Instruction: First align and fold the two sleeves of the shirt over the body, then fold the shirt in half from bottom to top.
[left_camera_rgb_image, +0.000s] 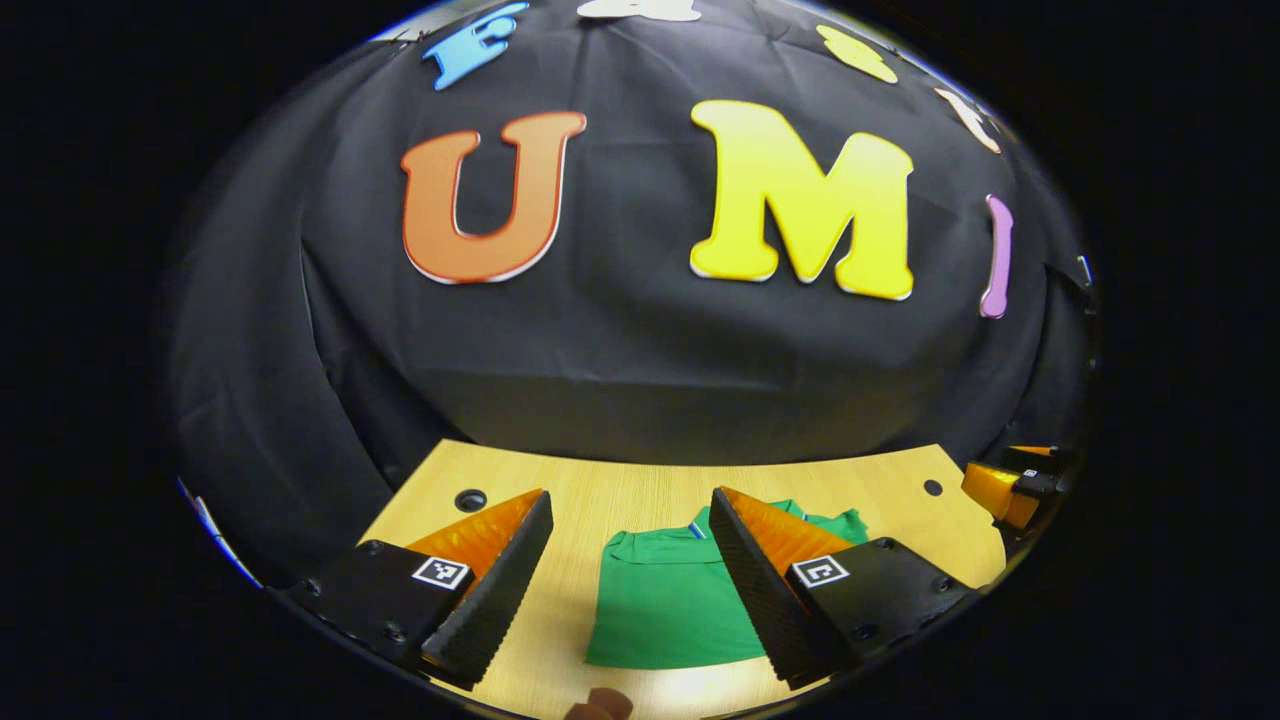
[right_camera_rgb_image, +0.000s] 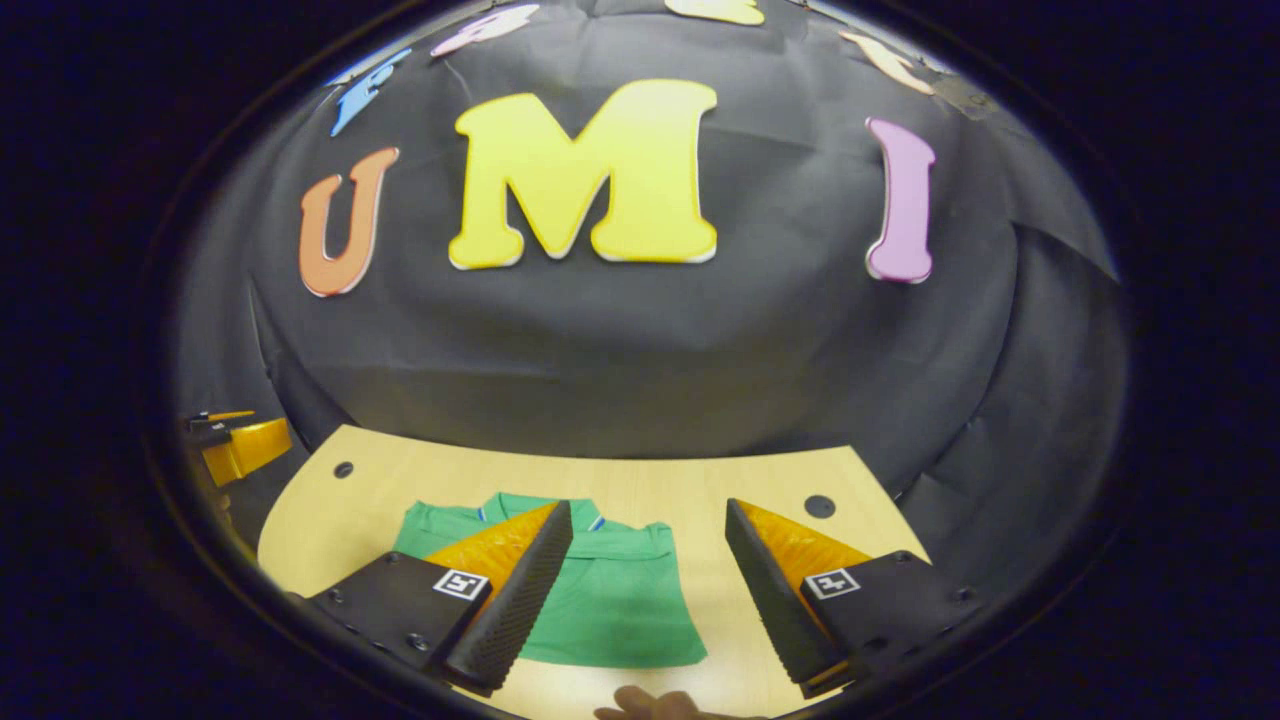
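**Over the table: folded shirt, both grippers raised**

On the wooden table (left_camera_rgb_image: 620, 480) lies the green shirt (left_camera_rgb_image: 665, 605), a compact rectangle with straight side edges and its collar on the side toward the booth wall. No sleeve sticks out past the body, so the sleeve folds appear done; the short outline suggests the bottom-to-top fold may be done too, though the layers cannot be told apart. The left gripper (left_camera_rgb_image: 630, 585) hangs above the shirt's left edge, fingers spread wide, holding nothing. The right gripper (right_camera_rgb_image: 650, 590) hangs above the shirt's right edge (right_camera_rgb_image: 610, 600), likewise spread and empty. Each gripper appears at the side of the other's view, well apart from the shirt.
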